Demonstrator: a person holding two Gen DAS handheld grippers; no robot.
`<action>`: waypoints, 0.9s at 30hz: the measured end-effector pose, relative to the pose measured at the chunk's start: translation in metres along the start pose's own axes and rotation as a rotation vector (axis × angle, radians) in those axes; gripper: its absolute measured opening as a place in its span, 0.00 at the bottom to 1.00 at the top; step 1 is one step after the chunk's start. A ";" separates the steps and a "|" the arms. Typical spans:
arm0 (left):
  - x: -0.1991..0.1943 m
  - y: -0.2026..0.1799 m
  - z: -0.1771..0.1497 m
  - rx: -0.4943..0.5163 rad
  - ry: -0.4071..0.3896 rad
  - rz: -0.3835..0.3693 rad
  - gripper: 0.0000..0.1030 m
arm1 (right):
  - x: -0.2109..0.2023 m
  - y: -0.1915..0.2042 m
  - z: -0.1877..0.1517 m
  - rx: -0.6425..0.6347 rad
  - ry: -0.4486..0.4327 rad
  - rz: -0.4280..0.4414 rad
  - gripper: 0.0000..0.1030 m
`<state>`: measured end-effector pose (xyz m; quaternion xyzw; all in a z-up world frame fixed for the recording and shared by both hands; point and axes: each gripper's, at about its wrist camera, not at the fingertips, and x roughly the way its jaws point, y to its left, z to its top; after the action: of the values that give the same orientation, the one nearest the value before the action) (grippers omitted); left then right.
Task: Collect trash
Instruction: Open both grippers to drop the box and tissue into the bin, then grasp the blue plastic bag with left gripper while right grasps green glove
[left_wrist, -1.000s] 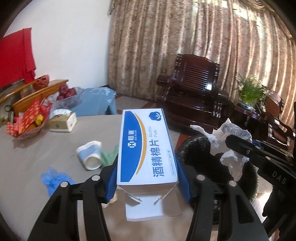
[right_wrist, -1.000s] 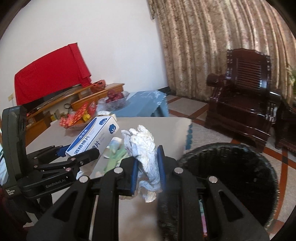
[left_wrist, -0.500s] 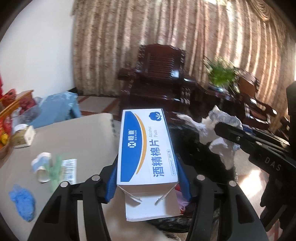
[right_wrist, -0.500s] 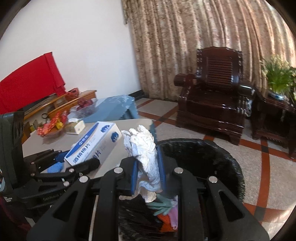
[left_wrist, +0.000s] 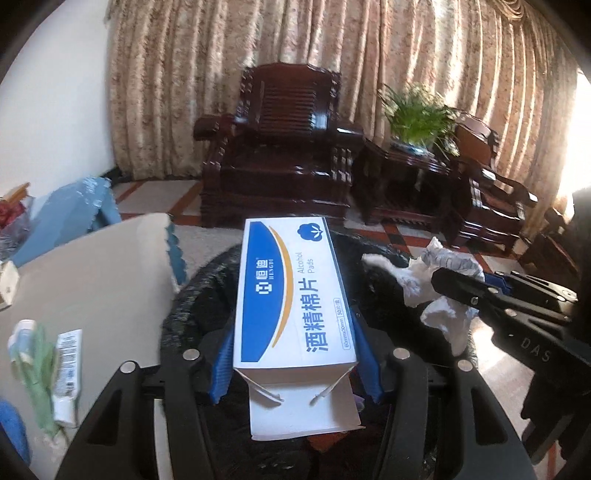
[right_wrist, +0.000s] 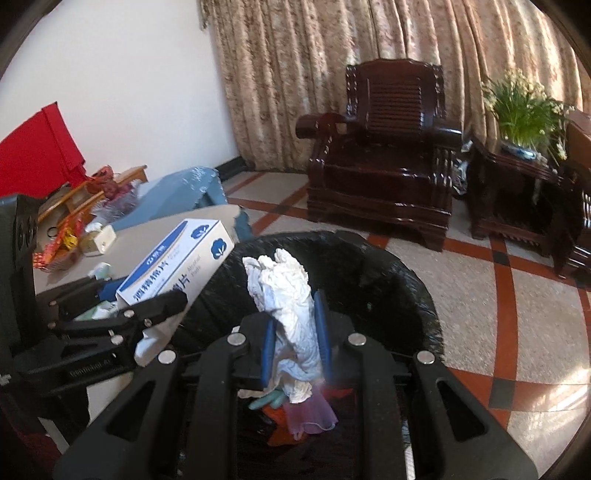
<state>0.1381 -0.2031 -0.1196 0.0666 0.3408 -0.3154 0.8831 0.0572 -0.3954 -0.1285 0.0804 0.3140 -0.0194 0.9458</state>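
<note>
You are now holding both grippers over the black mesh trash bin lined with a dark bag (right_wrist: 399, 280), which a second ago was lying off to one side. The left gripper (left_wrist: 293, 354) jaws are clamping the white-and-blue cardboard alcohol-pad box (left_wrist: 293, 291) above the bin's near rim. The right gripper (right_wrist: 293, 343) jaws have just been opening around the crumpled white paper tissue (right_wrist: 288, 306), standing loose between them, so it is likely about to drop.
</note>
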 end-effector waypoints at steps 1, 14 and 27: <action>0.002 0.001 0.001 0.000 0.005 -0.001 0.58 | 0.003 -0.004 -0.001 0.006 0.010 -0.007 0.33; -0.038 0.028 0.006 -0.064 -0.067 0.014 0.76 | -0.024 0.002 0.004 0.043 -0.071 -0.038 0.94; -0.140 0.107 -0.030 -0.155 -0.178 0.257 0.79 | -0.027 0.106 0.029 -0.058 -0.118 0.154 0.94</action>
<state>0.1061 -0.0371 -0.0623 0.0130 0.2731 -0.1772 0.9455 0.0625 -0.2956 -0.0744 0.0757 0.2508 0.0578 0.9633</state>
